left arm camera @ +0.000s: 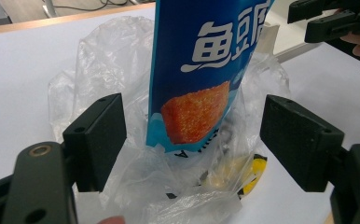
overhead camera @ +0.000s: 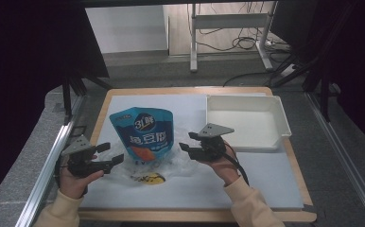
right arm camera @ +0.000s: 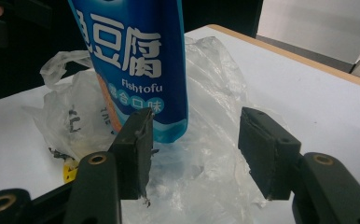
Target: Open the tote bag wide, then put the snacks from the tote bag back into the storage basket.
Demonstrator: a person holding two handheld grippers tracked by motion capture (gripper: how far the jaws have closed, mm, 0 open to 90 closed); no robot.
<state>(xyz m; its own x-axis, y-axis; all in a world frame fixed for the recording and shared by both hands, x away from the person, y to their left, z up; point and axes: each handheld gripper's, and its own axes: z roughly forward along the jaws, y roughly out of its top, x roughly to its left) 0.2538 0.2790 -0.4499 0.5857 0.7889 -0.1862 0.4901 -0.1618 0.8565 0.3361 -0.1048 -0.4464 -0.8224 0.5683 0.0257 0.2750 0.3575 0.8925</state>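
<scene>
High view: blue snack pouch [overhead camera: 144,133] w/ orange fish-tofu pic stands upright in a crumpled clear plastic bag [overhead camera: 147,168] mid-table, btwn left gripper [overhead camera: 106,155] & right gripper [overhead camera: 186,141], both w/ jaws spread, gripping nothing. White mat [overhead camera: 265,175] covers wooden table [overhead camera: 308,215]; white tray [overhead camera: 247,121] far right; dark curtains, grey floor & cables behind. Pouch reads "Fishtofu" plus Chinese characters.

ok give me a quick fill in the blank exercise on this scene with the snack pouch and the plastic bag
1. The blue pouch stands upright in a clear ____ bag.
2. The white tray at the table's far right holds ____.
3. The jaws of the left gripper and right gripper both stand ____.
4. The pouch stands ____ the two grippers.

Missing words: plastic; nothing; open; between
</scene>
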